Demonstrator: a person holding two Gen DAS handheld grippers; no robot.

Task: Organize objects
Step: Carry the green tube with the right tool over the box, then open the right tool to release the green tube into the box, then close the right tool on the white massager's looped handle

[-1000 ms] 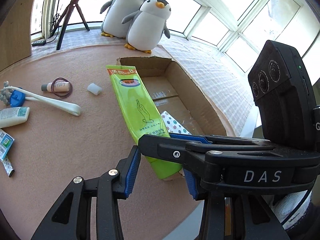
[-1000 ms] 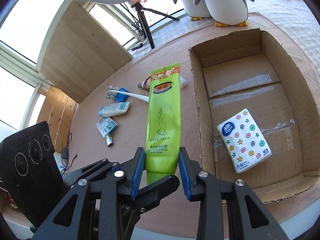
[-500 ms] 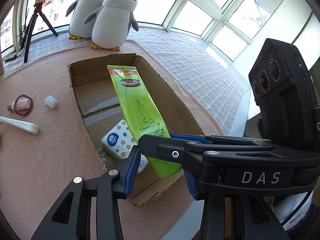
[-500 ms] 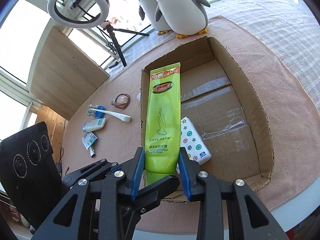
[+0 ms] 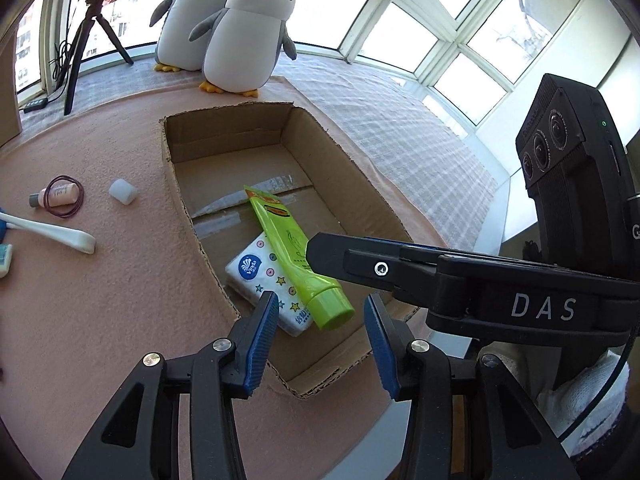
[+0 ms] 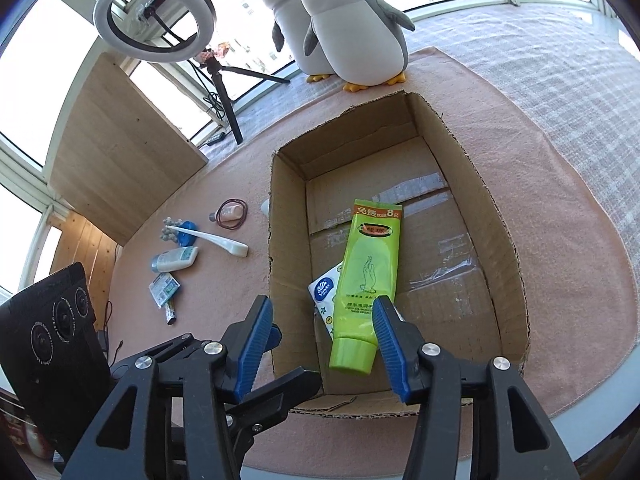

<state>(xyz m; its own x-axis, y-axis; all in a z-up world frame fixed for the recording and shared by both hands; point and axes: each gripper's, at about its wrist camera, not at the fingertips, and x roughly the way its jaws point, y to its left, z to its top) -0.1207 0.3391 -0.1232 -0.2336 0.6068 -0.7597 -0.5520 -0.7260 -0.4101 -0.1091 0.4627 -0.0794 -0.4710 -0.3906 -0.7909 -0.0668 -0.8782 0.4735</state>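
A lime-green hand cream tube lies loose in the open cardboard box, its cap toward me and its body leaning on a white tissue pack with coloured stars. My right gripper hangs open just above the cap end, its blue pads apart and off the tube. From the left wrist view the tube rests across the tissue pack in the box. My left gripper is also open over the box's near end. The right gripper's black finger crosses in front.
Two penguin plushes stand behind the box. Left of it on the pink mat lie a small bottle inside a hair tie, a white-handled brush, a white tube and sachets. A ring light on a tripod stands at the back left.
Both grippers carried the green tube rightward over the box, then opened. The tube dropped and now lies on the tissue pack inside the box.
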